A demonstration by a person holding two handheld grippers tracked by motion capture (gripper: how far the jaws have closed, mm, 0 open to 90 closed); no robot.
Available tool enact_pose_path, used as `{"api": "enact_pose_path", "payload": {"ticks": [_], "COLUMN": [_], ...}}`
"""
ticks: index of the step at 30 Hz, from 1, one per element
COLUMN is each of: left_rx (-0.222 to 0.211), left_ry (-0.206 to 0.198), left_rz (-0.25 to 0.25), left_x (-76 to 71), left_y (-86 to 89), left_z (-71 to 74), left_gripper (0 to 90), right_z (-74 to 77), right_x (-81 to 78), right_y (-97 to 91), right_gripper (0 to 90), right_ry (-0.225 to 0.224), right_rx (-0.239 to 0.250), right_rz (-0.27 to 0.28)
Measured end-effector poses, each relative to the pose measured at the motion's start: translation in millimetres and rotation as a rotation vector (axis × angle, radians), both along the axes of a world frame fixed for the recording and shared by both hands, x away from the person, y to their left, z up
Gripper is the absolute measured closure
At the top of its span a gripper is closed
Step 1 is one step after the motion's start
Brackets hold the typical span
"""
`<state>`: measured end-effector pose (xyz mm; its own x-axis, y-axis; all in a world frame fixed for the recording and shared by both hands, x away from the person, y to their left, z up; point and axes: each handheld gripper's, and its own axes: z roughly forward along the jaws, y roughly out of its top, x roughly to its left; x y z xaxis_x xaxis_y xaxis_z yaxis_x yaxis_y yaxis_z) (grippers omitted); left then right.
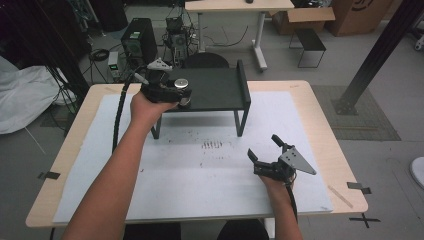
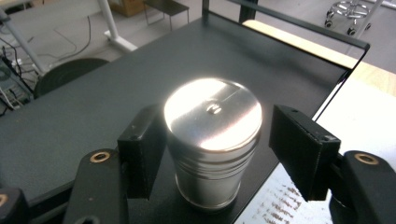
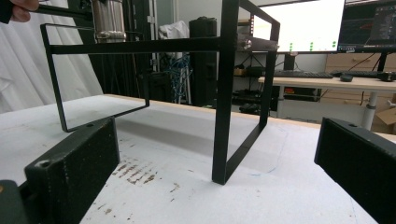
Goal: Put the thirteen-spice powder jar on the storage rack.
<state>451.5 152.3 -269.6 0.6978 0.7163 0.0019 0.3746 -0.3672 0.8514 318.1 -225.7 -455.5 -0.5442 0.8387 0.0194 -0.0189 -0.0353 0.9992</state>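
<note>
In the high view, the left gripper (image 1: 172,92) sits at the near left corner of a black metal shelf stand (image 1: 220,90) on the white-covered bench (image 1: 200,170), around a shiny cylindrical metal tin (image 1: 181,83). The right gripper (image 1: 267,152) rests well apart on the bench, jaws spread wide with nothing between them.

In the left gripper view, the tin (image 2: 212,144) stands upright near the stand's edge between the jaws; a clear gap shows at the right jaw, while the left one seems just beside the wall, perhaps touching.

In the right gripper view, the open jaws face the stand (image 3: 224,93), the tin (image 3: 108,18) up on top.
</note>
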Motion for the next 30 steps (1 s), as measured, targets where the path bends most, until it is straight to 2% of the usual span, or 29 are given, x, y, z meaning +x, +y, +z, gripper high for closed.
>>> {"api": "enact_pose_path", "payload": {"ticks": [2,7,17,23,27,30], "left_rx": [-0.002,-0.019,-0.043,-0.088,-0.128,-0.142], "left_ry": [-0.004,-0.044,-0.066,-0.058,-0.078,-0.082], "left_rz": [0.0,-0.002,-0.005,0.009,0.019,0.022], "left_x": [-0.8,-7.4,-18.0,-23.5,-30.9,-33.9], "left_y": [0.3,3.5,7.6,15.6,25.5,29.8], "left_z": [0.8,7.6,16.9,22.7,23.4,23.0], "left_gripper": [36.1,34.7,32.0,25.7,23.7,22.3], "right_z": [0.0,0.0,0.0,0.0,0.0,0.0], "right_x": [0.0,-0.1,-0.1,-0.2,-0.2,-0.2], "right_y": [0.1,0.2,0.4,0.5,0.6,0.7], "right_gripper": [0.0,0.0,0.0,0.0,0.0,0.0], "right_ry": [0.0,-0.001,-0.002,-0.004,-0.004,-0.003], "right_rx": [0.0,-0.001,-0.003,-0.006,-0.006,-0.007], "right_rz": [0.0,0.0,0.0,0.0,0.0,0.0]}}
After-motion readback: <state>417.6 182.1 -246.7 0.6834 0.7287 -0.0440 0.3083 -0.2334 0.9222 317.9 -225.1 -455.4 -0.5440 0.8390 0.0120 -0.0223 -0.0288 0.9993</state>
